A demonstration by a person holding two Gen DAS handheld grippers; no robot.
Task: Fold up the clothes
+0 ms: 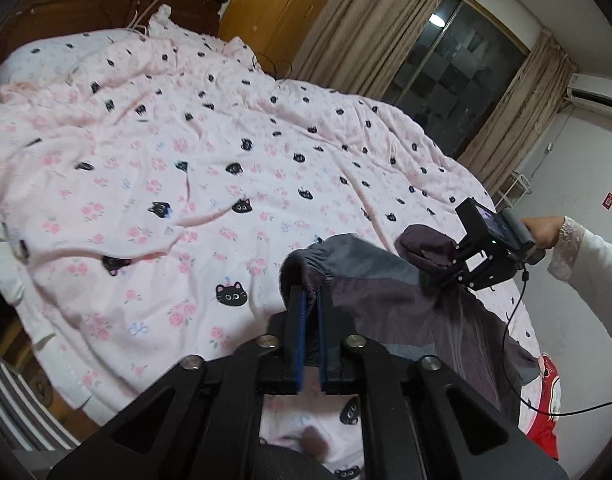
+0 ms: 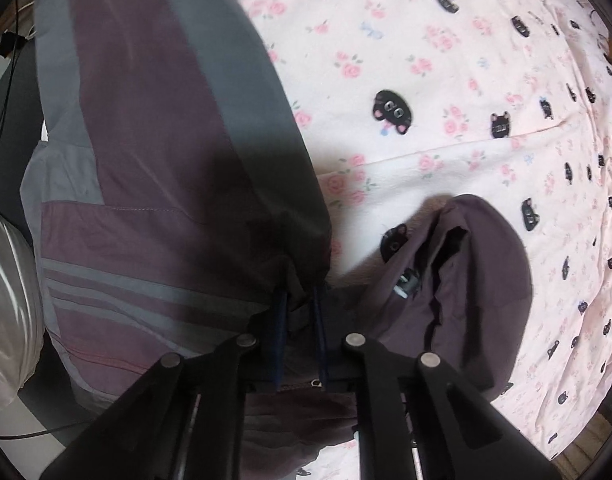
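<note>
With both the left gripper (image 1: 310, 300) and right gripper (image 2: 298, 304) pinched shut on the jacket (image 1: 406, 300) at lower right over the bedspread (image 1: 186, 200), we should keep it taut and level while lowering.

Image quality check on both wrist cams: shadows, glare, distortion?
Left wrist: heavy fisheye bending, lamp reflected in the window, bedspread evenly lit. Right wrist: softer focus, dark shadow across the jacket above the right gripper.
</note>
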